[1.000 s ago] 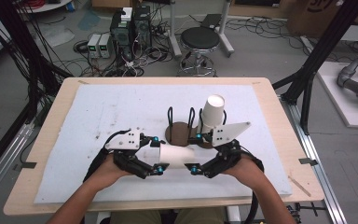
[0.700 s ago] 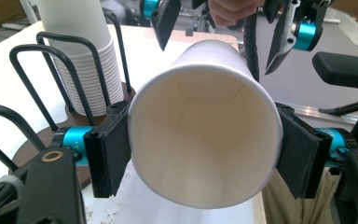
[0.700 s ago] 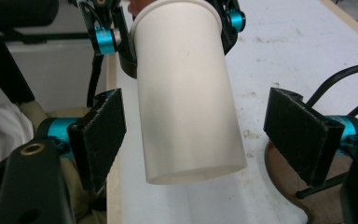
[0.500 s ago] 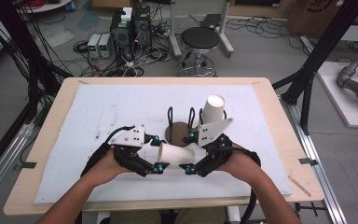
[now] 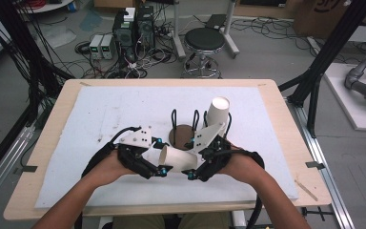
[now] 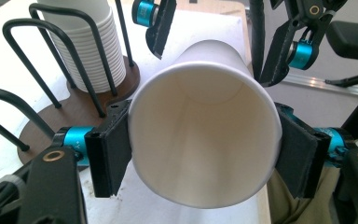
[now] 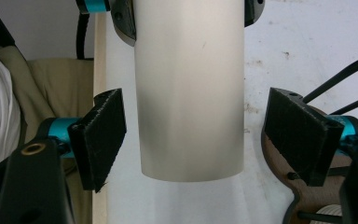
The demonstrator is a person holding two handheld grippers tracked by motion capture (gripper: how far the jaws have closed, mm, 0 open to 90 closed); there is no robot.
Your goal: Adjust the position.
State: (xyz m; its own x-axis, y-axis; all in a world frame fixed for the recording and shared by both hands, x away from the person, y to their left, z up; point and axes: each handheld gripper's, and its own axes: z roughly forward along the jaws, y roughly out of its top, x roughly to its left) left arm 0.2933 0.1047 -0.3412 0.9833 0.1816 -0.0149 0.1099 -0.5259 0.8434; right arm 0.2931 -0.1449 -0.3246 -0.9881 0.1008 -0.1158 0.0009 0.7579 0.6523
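Note:
A white paper cup (image 5: pixel 178 158) lies on its side just above the white mat, near the front middle. My left gripper (image 5: pixel 164 156) is shut on its rim end; its jaws have just been closing on it. In the left gripper view the pads (image 6: pixel 109 154) press both sides of the cup's mouth (image 6: pixel 205 140). My right gripper (image 5: pixel 194 161) stands open around the cup's bottom end. In the right gripper view the cup (image 7: pixel 191 93) sits between the pads (image 7: pixel 100 135) with a gap on each side.
A brown wooden rack (image 5: pixel 183 134) with black wire loops stands just behind the grippers and holds a tilted stack of white cups (image 5: pixel 218 114). The white mat (image 5: pixel 100 109) covers the wooden table. The front table edge (image 5: pixel 124 210) is close to the hands.
My right gripper has moved left, and its open jaws now flank the cup's bottom end. The left gripper and the cup have stayed in place.

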